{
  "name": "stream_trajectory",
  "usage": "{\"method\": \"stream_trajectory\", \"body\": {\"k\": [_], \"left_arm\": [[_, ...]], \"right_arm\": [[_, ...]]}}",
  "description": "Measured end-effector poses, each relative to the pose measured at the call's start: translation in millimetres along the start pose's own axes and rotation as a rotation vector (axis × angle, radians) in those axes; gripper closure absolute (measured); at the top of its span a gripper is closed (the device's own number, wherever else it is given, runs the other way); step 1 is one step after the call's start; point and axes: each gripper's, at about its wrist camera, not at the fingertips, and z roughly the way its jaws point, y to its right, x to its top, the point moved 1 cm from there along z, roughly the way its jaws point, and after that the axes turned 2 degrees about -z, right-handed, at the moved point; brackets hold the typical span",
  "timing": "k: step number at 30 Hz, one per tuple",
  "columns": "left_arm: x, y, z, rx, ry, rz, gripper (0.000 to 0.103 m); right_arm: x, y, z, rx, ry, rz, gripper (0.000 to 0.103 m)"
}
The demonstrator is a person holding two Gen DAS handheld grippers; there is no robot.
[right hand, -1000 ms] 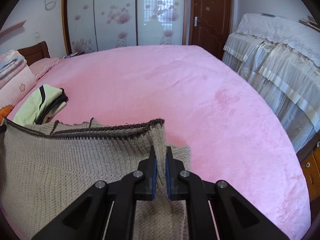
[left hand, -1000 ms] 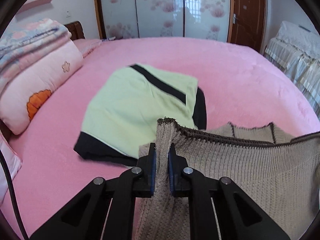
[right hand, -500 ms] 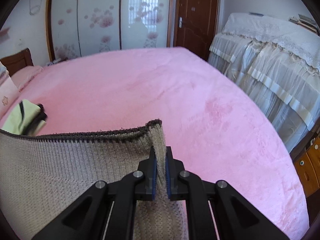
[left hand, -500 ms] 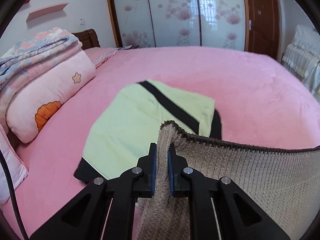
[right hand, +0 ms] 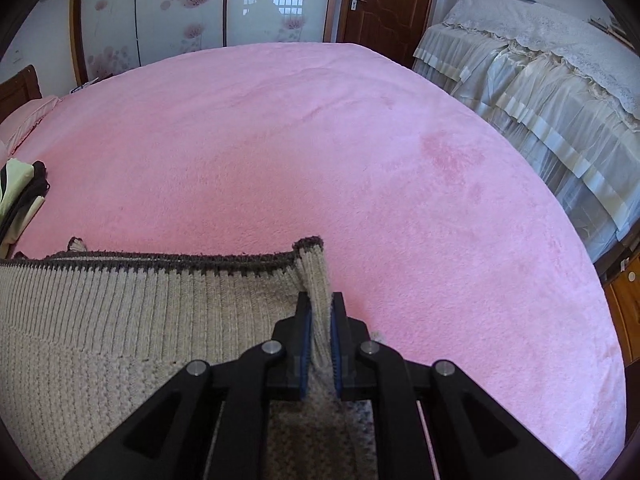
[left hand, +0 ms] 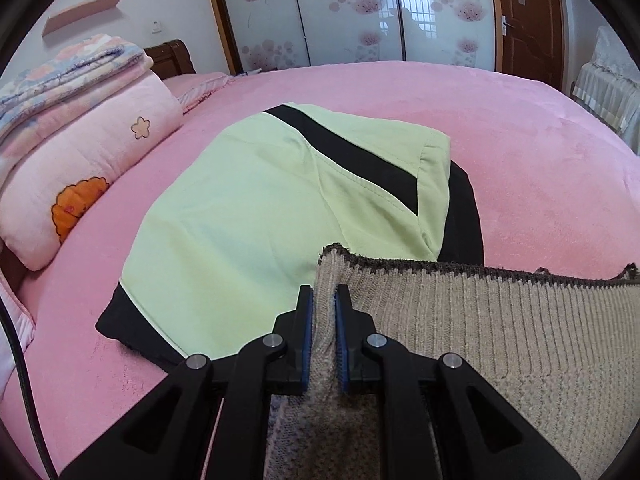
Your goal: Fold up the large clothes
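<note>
Two corners of the beige sweater point(left hand: 500, 332) pinched: my left gripper point(left hand: 323, 304) and right gripper point(right hand: 318, 312) each clamp its dark-trimmed hem, just beside the green folded garment point(left hand: 260, 216) on the pink bed point(right hand: 320, 140). No legible writing.

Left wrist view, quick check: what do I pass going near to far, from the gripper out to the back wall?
left gripper → beige knit sweater hem → folded green-and-black garment → bare pink bedspread → flower-patterned wardrobe doors.
</note>
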Motion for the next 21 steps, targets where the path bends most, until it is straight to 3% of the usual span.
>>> {"method": "stream_trajectory", "body": {"k": [2,4,6,13,17,21], "left_arm": [[3.2,-6.8,-3.3,-0.028,-0.02,-0.022,0.083],[7.8,-15.3,-8.7,-0.046,-0.053,-0.041,0.061],[13.2,-24.4,-21.7,-0.071,-0.076,-0.054,0.052],[19.9,-22.8,-111.4,-0.136,-0.047,0.001,0.051],[12.6,-4.5,-161.2,-0.205,-0.06,-0.03,0.037],[-2.5,20.5,-192.5,-0.272,-0.089,-0.067,0.037]], "right_arm": [[1.4,4.3,-10.7,0.033,-0.005,0.025,0.088],[3.3,10.4,-21.9,0.055,-0.014,0.052,0.084],[5.7,16.0,-40.4,0.081,-0.001,0.063,0.082],[9.7,6.0,-130.2,0.162,0.072,0.021,0.082],[0.9,-32.3,-164.2,0.263,0.066,-0.006,0.082],[-14.2,-82.0,-186.5,0.389,0.057,-0.015,0.082]]}}
